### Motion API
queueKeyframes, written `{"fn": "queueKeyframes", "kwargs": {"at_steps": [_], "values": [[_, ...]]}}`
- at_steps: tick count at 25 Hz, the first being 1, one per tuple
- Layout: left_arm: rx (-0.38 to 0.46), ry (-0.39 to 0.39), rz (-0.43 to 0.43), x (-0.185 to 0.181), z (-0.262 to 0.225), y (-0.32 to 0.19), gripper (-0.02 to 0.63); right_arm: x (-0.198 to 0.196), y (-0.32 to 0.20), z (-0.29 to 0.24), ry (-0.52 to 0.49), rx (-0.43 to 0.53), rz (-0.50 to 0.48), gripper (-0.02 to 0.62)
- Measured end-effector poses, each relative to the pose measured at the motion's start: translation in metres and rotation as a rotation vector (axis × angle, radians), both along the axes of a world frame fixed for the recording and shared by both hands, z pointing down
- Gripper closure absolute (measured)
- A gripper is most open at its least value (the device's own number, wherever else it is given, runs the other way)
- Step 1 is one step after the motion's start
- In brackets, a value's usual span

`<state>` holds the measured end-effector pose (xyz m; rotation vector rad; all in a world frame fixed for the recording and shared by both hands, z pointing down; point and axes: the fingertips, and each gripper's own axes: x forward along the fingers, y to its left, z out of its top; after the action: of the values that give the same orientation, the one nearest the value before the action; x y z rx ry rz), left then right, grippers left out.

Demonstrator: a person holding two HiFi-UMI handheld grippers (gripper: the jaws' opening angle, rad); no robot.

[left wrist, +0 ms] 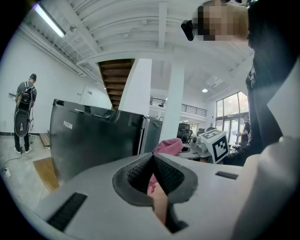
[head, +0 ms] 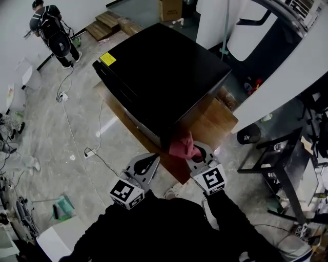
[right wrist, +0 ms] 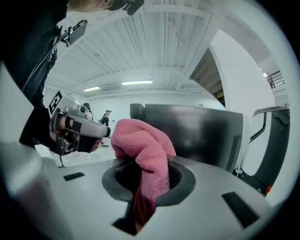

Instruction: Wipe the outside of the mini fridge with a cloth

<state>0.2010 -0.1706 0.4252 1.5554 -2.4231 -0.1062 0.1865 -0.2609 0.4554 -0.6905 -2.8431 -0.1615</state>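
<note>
Head view: black mini fridge (head: pixel 164 77) sits on wooden board (head: pixel 210 125) on floor (head: pixel 77 133); fridge inside not visible. Pink cloth (head: pixel 183 147) is at fridge's nearest corner, pinched in right claw (head: pixel 197 153). Left claw (head: pixel 148 162) is just beside, off the cloth. Cardboard box (head: pixel 170 9) far back, contents unseen. Left gripper view: left claw (left wrist: pixel 153 157) w/ jaws closed together, gripping nothing; fridge (left wrist: pixel 93 136) ahead, cloth (left wrist: pixel 168 145) beyond tips. Right gripper view: right claw (right wrist: pixel 145 164) clamped on cloth (right wrist: pixel 143 140), bunched over jaws; fridge (right wrist: pixel 197 129) behind.

Person with backpack (head: pixel 51 30) at far left, wooden steps (head: pixel 105 23) nearby, cardboard box (head: pixel 170 9) at top, wooden board (head: pixel 210 125) on floor.
</note>
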Motion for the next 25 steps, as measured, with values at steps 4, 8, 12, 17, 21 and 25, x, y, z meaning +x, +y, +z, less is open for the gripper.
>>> {"fn": "queueKeyframes", "kwargs": {"at_steps": [4, 8, 12, 17, 21, 25], "values": [[0.016, -0.031, 0.006, -0.018, -0.028, 0.017, 0.6, 0.004, 0.018, -0.052, -0.075, 0.033, 0.004, 0.532], [0.043, -0.052, 0.043, -0.035, -0.046, 0.044, 0.6, 0.013, 0.058, -0.088, -0.117, 0.053, -0.01, 0.532], [0.064, -0.065, 0.041, -0.059, -0.063, 0.092, 0.6, 0.005, 0.118, -0.117, -0.155, 0.028, -0.016, 0.532], [0.068, -0.079, 0.03, -0.095, -0.08, 0.149, 0.6, -0.023, 0.176, -0.148, -0.201, 0.046, -0.021, 0.532], [0.083, -0.129, 0.009, -0.129, -0.106, 0.187, 0.6, -0.049, 0.208, -0.179, -0.256, 0.1, -0.004, 0.532], [0.114, -0.176, 0.027, -0.156, -0.138, 0.216, 0.6, -0.075, 0.223, -0.204, -0.28, 0.182, 0.028, 0.532]]}}
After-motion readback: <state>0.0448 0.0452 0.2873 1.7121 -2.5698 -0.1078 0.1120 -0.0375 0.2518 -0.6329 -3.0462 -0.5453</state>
